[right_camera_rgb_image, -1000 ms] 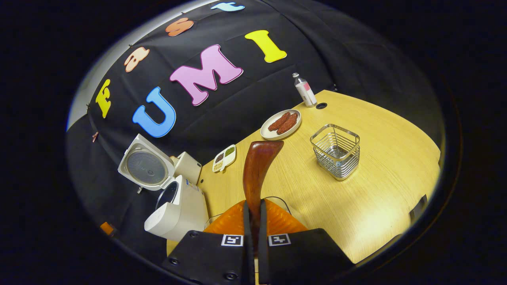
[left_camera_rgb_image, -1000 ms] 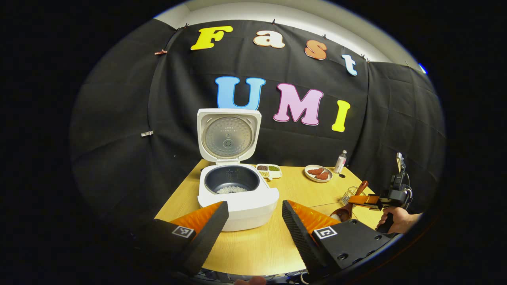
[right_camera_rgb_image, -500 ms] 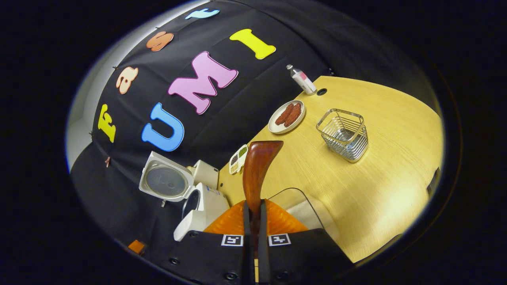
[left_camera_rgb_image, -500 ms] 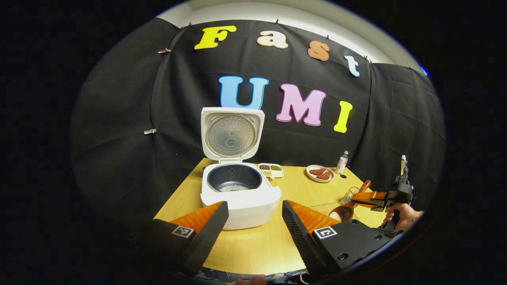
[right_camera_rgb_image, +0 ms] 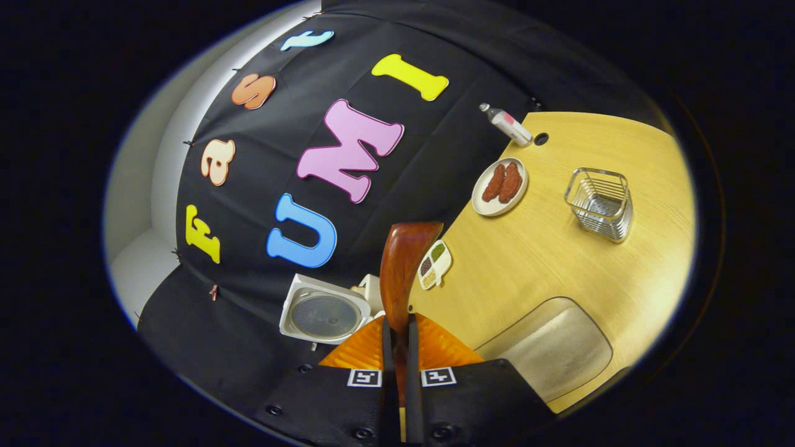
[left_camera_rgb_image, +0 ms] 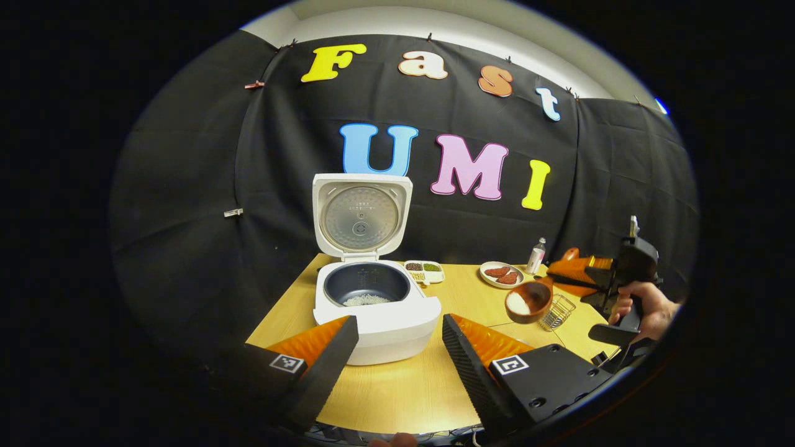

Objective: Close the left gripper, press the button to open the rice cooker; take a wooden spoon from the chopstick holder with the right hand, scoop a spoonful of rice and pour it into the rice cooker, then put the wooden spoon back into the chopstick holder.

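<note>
Evidently the spoon (left_camera_rgb_image: 526, 302) was a light, rigid piece of polished wood, and the right gripper (right_camera_rgb_image: 397, 347) had its jaws clenched on the handle, which stood up between them in the right gripper view. Smooth, glossy wood like that looked liable to twist in a two-point grip, so holding it on the flat of the handle, as was done, seemed the safer choice over the rounded neck. In the left gripper view the bowl hung in the air above the desk (left_camera_rgb_image: 397, 391), right of the cooker (left_camera_rgb_image: 376, 304) and just in front of the wire holder (left_camera_rgb_image: 557, 310), with a small white heap of rice (left_camera_rgb_image: 518, 303) inside. Loose grains would probably roll out at any tilt, so the bowl likely had to stay level until it was over the pot. The cooker sat toward the desk's left edge with its lid (left_camera_rgb_image: 361, 215) upright and some rice already lying in the dark inner pot. The left gripper (left_camera_rgb_image: 397, 347) hovered before the cooker at the near edge, jaws released and grasping nothing. A plate (right_camera_rgb_image: 499, 186) and a small bottle (right_camera_rgb_image: 508, 125) stood by the far edge.
</note>
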A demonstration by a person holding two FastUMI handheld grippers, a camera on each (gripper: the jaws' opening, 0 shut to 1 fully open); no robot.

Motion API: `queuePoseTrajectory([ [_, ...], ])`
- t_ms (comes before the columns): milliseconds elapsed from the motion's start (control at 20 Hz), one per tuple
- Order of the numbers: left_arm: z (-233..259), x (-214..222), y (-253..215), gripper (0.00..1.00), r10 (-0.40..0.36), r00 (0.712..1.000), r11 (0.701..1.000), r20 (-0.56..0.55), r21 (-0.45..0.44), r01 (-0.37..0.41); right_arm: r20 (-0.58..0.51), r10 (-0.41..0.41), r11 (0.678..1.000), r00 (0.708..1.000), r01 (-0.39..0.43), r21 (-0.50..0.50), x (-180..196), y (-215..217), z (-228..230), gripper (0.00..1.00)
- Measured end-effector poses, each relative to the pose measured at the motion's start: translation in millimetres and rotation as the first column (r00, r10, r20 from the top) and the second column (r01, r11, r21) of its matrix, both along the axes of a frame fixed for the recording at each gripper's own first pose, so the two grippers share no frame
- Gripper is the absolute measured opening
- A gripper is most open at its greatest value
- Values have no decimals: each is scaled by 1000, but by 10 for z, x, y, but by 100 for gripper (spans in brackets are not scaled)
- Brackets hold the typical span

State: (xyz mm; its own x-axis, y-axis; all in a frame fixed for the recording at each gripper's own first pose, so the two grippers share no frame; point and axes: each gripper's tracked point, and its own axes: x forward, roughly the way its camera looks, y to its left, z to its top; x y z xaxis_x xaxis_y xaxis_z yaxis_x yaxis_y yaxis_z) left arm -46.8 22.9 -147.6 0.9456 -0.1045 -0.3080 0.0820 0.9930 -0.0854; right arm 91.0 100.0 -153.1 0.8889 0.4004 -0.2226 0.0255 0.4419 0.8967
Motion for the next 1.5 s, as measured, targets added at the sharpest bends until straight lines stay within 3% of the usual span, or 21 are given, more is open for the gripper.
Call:
queuePoseTrajectory([
  [550,-76,45,159,94,29,1000,999,-4,-29,-29,110,111,994,988,-110,-10,640,1492,824,8],
  [850,-143,48,196,94,36,999,998,-26,-59,-37,134,165,978,977,-145,-148,1001,2183,799,8],
  [1150,-240,67,255,94,45,998,994,-45,-93,-49,88,177,960,980,-152,-236,1336,2570,379,8],
  [1300,-298,83,336,94,52,997,993,-56,-101,-58,72,202,928,977,-167,-333,1410,2719,114,8],
  [1500,-389,115,446,94,61,995,992,-74,-103,-69,102,279,841,955,-192,-507,1438,2933,-64,8],
])
